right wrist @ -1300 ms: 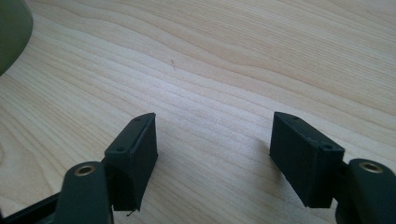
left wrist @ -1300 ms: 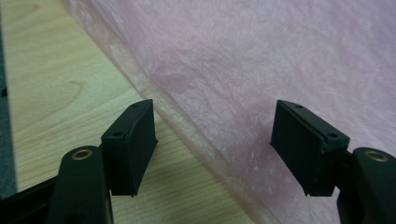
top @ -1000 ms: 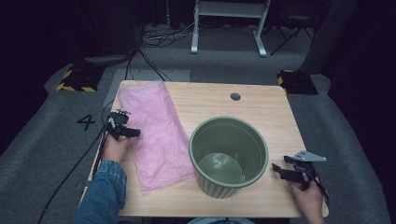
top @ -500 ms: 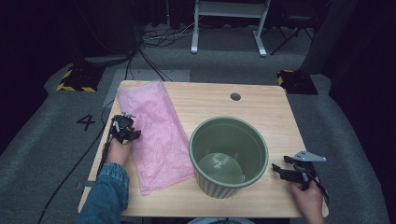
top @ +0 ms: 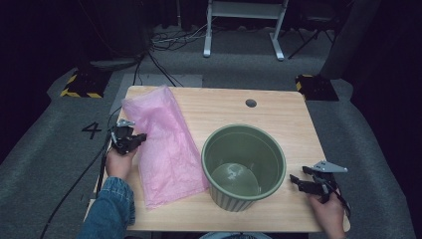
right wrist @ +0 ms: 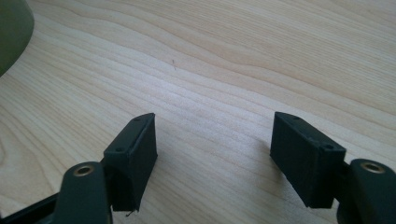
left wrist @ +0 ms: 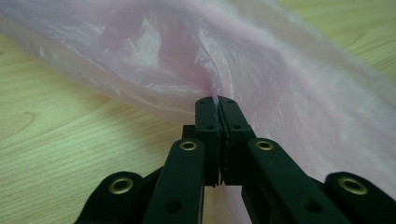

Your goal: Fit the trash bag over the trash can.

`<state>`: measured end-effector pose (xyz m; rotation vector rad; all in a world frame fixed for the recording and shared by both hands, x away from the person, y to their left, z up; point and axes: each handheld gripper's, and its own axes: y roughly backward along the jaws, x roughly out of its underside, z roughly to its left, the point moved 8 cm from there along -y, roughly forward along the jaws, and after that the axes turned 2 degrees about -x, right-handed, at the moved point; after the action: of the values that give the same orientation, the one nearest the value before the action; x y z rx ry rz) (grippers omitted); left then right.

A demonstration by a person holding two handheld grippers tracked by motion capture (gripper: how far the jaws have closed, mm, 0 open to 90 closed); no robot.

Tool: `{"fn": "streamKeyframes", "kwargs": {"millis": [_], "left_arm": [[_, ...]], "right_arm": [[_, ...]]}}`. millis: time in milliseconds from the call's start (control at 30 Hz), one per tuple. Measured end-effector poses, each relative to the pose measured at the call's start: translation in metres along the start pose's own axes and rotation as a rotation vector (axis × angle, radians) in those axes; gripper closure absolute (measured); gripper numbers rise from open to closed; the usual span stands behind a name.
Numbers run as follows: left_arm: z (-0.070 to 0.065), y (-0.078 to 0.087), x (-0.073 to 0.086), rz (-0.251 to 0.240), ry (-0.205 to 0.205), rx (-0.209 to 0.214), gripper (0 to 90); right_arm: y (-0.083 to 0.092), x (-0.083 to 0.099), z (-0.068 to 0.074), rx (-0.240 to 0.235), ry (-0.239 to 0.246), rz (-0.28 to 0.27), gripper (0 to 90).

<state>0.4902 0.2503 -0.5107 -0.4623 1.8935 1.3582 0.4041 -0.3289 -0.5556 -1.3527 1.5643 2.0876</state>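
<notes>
From above the person's side, the high view looks forward and down across the whole table [top: 278, 119]. The left gripper view sits close along its jaws against the pink bag [left wrist: 289, 79], on the wood. The right gripper view, equally low, faces bare tabletop beside the green pot [right wrist: 11, 32].

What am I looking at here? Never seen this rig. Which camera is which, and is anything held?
No robot: a person holds a two-jaw gripper in each hand at a wooden table. The high view looks down from above; the other two cameras ride on the grippers and look along their black jaws. On the table lie a pink plastic bag and a green pot. The left gripper has just been closing and pinches the bag's edge between its jaws. The right gripper is open beside the pot, with nothing between its jaws.
</notes>
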Motion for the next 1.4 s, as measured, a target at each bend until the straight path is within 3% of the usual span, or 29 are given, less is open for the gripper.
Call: {"fn": "streamKeyframes", "kwargs": {"millis": [167,500,1033,1133,1400], "left_arm": [[-0.003,0.018,-0.007,-0.047,0.002,0.025,85.9],[-0.020,0.058,-0.031,-0.195,0.013,0.098,86.7],[-0.054,0.104,-0.069,-0.344,-0.034,0.168,87.0],[-0.060,0.112,-0.075,-0.364,-0.047,0.178,86.9],[-0.076,0.135,-0.096,-0.422,-0.090,0.196,86.8]], "right_arm": [[0.000,0.000,0.000,0.000,0.000,0.000,31.6],[0.000,0.000,0.000,0.000,0.000,0.000,31.6],[0.000,0.000,0.002,-0.003,0.008,0.000,31.4],[-0.001,-0.001,0.009,-0.024,0.017,-0.006,37.5],[-0.010,-0.009,0.032,-0.087,0.071,-0.004,36.9]]}}
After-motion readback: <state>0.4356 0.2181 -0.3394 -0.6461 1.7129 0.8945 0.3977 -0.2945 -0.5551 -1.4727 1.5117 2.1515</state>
